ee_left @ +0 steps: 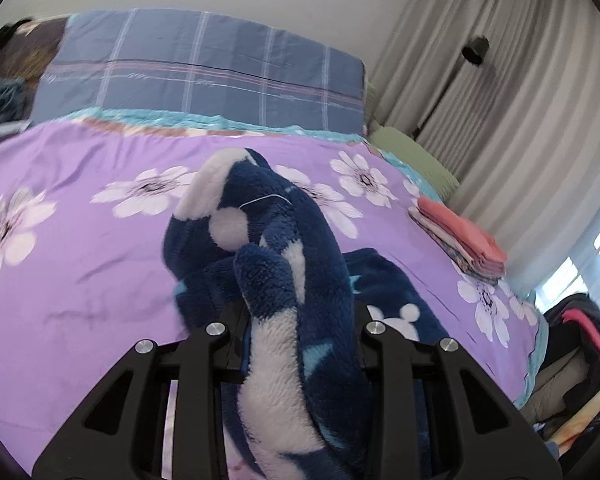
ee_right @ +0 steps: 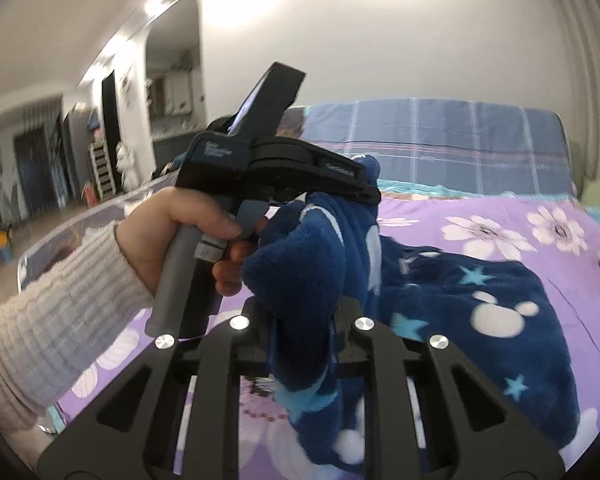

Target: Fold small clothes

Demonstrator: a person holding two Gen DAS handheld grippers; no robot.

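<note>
A dark blue fleece garment (ee_left: 284, 216) with white spots and light blue stars is lifted off the purple flowered bed sheet (ee_left: 80, 264). My left gripper (ee_left: 296, 316) is shut on a bunched fold of it; the fabric covers its fingertips. My right gripper (ee_right: 304, 320) is shut on another bunch of the same garment (ee_right: 480, 292), and the rest trails down onto the bed at the right. In the right wrist view the left gripper (ee_right: 368, 190) sits just above and left, held by a hand (ee_right: 172, 232) in a cream knit sleeve, with fleece at its tip.
A stack of folded clothes (ee_left: 460, 240) with a coral piece on top lies at the bed's right edge. A blue plaid pillow (ee_left: 204, 68) and a green cushion (ee_left: 416, 156) are at the head. Curtains (ee_left: 500, 80) hang beyond. A clothes pile (ee_left: 580, 340) sits beside the bed.
</note>
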